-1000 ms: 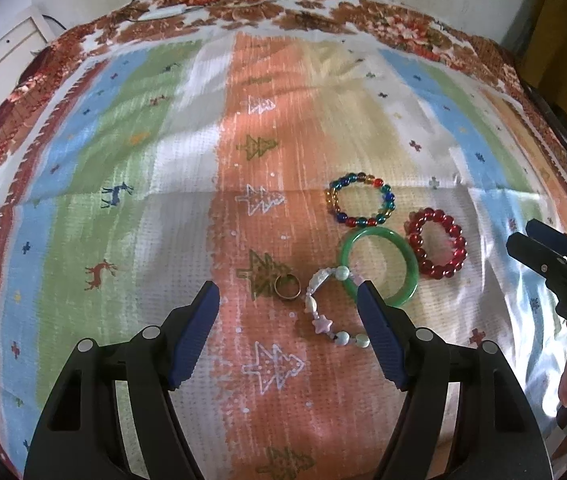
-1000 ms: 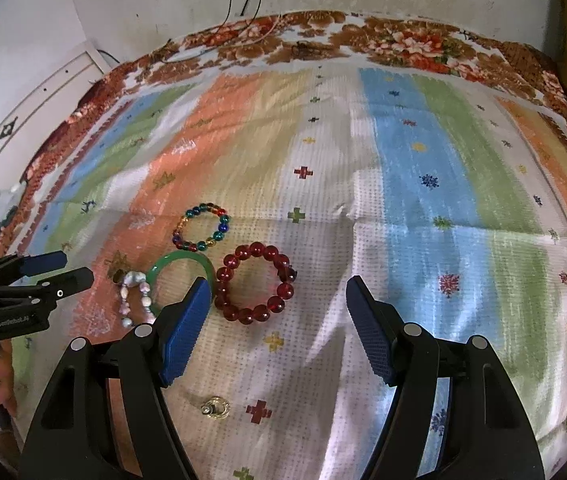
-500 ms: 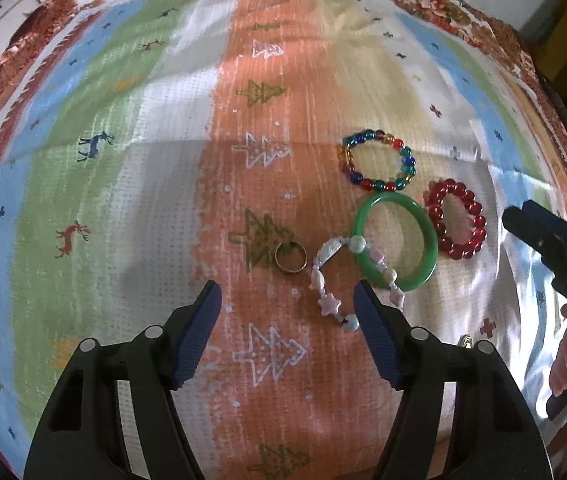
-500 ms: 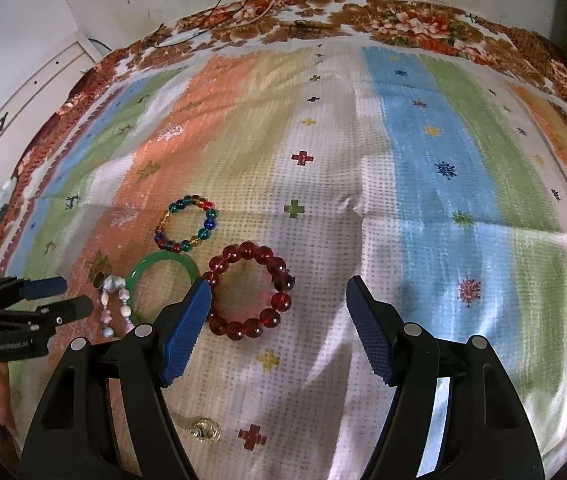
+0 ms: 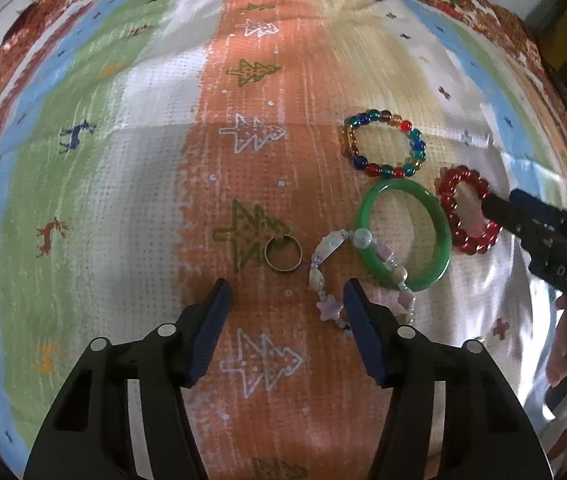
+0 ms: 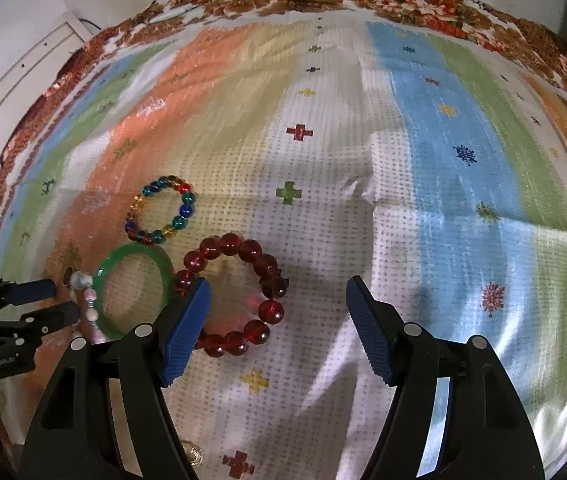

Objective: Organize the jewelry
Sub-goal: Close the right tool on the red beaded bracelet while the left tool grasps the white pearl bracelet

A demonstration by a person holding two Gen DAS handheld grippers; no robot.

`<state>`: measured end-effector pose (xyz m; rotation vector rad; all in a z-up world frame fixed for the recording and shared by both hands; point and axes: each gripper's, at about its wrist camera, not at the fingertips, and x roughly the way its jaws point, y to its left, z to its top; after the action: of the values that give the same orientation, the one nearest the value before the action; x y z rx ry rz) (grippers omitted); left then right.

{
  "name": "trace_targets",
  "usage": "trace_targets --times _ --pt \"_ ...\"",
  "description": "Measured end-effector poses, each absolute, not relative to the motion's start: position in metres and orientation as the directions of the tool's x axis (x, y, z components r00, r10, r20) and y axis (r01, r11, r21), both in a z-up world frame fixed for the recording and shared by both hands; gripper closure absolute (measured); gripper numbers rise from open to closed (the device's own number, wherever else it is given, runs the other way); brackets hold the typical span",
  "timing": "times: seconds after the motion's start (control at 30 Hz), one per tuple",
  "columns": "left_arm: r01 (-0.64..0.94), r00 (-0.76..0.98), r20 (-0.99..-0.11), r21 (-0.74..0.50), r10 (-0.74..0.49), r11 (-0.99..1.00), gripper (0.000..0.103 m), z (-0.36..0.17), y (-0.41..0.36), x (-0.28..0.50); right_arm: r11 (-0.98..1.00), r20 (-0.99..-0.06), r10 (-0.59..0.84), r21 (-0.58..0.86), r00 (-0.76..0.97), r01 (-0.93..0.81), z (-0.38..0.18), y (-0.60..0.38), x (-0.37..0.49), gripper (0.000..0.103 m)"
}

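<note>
Left wrist view puts us above the small metal ring (image 5: pixel 283 255), which lies just ahead of the left gripper (image 5: pixel 285 312), between the lines of its two fingers. The jaws are closing with nothing between them yet. Our worry: the pastel charm bracelet (image 5: pixel 337 276) sits against the right-hand finger and drapes over the green bangle (image 5: pixel 403 236), so a closing pad could snag it and drag both.

Right wrist view shows what the other crops: the right gripper (image 6: pixel 277 312) stands wide apart, empty, its left-hand finger already overlapping the red bead bracelet (image 6: pixel 239 292). It also catches a small gold piece (image 6: pixel 194 456) low between the fingers. The multicolour bead bracelet (image 6: pixel 161 210) lies beyond.
</note>
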<state>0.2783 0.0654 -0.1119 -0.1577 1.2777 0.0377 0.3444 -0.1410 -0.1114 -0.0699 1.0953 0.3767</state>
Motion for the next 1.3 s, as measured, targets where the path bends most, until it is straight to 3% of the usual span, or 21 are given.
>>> trace_targets --times 0.13,0.27,0.47,0.57,0.6,0.67,1.3 --pt "-0.097 0.291 -0.956 -0.060 -0.029 0.994 0.052 -0.113 0.060 0.279 0.937 -0.881 0.256 0.124 0.399 -0.328 -0.117 -0.139 0.348 0.033" --pt "-0.089 0.294 -0.956 -0.039 -0.011 0.995 0.071 -0.114 0.058 0.281 0.937 -0.886 0.230 0.090 0.402 -0.337 -0.120 -0.134 0.347 0.034" --pt "-0.073 0.288 -0.958 -0.044 -0.021 0.996 0.093 -0.115 0.054 0.282 0.941 -0.891 0.187 0.041 0.414 -0.337 -0.121 -0.134 0.347 0.055" --pt "-0.072 0.287 -0.958 -0.052 -0.029 0.996 0.095 -0.114 0.056 0.281 0.933 -0.884 0.177 0.010 0.432 -0.361 -0.122 -0.129 0.343 0.065" --pt "-0.075 0.287 -0.957 -0.057 -0.033 0.996 0.095 -0.114 0.057 0.281 0.930 -0.883 0.178 0.007 0.435 -0.368 -0.122 -0.128 0.341 0.077" --pt "-0.088 0.288 -0.957 -0.070 -0.042 0.994 0.096 -0.113 0.061 0.281 0.925 -0.882 0.186 0.008 0.433 -0.381 -0.122 -0.125 0.338 0.089" --pt "-0.123 0.388 -0.912 -0.196 -0.135 0.973 0.097 -0.072 0.073 0.264 0.914 -0.845 0.255 0.053 0.470 -0.402 -0.085 -0.126 0.305 0.089"
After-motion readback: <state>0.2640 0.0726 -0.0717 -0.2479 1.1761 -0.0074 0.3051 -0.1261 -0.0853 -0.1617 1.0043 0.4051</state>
